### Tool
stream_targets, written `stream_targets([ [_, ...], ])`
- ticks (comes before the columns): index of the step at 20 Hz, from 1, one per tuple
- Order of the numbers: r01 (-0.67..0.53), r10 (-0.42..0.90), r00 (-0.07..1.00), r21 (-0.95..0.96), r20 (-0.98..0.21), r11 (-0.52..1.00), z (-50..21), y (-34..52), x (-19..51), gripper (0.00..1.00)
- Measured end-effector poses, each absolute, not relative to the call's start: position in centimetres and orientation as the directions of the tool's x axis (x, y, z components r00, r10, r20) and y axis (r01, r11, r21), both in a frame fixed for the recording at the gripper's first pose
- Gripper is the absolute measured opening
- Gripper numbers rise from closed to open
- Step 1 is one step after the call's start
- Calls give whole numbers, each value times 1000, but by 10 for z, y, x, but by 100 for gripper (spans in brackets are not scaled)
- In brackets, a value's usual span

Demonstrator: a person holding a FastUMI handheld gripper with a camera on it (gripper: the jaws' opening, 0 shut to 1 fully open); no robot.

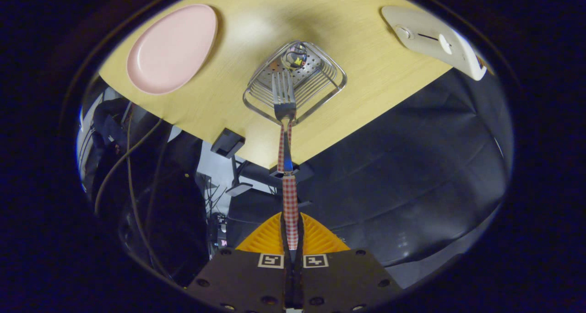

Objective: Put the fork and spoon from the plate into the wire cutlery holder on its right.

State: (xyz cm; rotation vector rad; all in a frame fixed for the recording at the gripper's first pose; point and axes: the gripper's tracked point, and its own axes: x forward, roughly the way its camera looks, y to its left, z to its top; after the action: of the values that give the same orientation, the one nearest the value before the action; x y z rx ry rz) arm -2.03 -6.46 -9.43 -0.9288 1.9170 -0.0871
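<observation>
Pale wooden table (pixel 229 98) is lying beyond the fingers, its near corner pointing toward the camera, with dark cloth hanging behind it.

Item: gripper (pixel 291 233). Its two fingers are closing together on the checked handle of a fork (pixel 284 103), both pressing on it from either side.

Item: fork. It is running straight ahead from between the fingers, tines foremost. The tines are showing over the near rim of the wire holder (pixel 320 82); whether they are touching the wire cannot be told.

Item: wire holder. It is standing on the table just ahead of the fork's tip, well apart from the plate. Its floor is perforated.

Item: spoon (pixel 295 56). A shiny rounded bowl is sitting inside the holder, at its far side, beyond the fork tines. Its handle cannot be made out.

Item: pink plate (pixel 171 50). It is resting on the table on the other side of the holder from the pale device, bare of cutlery.

Item: pale flat device (pixel 430 38). It is lying at the table's far edge, well apart from the holder.

Item: cables (pixel 132 166). They are hanging below the table edge, near the plate's side.
</observation>
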Motion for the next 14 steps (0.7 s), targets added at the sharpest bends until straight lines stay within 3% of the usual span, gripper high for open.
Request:
stream_targets([
  [4,-561,-634,-244,-427,-733,709,-95,-62,-17,4],
  [5,-556,-626,-241,-423,-742,715,-101,-62,-16,11],
  [8,-543,-621,-231,-430,-749,721,-105,-62,-15,11],
  [13,-515,-572,-197,-412,-796,752,-104,-49,-12,60],
  [14,-510,-558,-188,-405,-808,759,-104,-46,-13,62],
])
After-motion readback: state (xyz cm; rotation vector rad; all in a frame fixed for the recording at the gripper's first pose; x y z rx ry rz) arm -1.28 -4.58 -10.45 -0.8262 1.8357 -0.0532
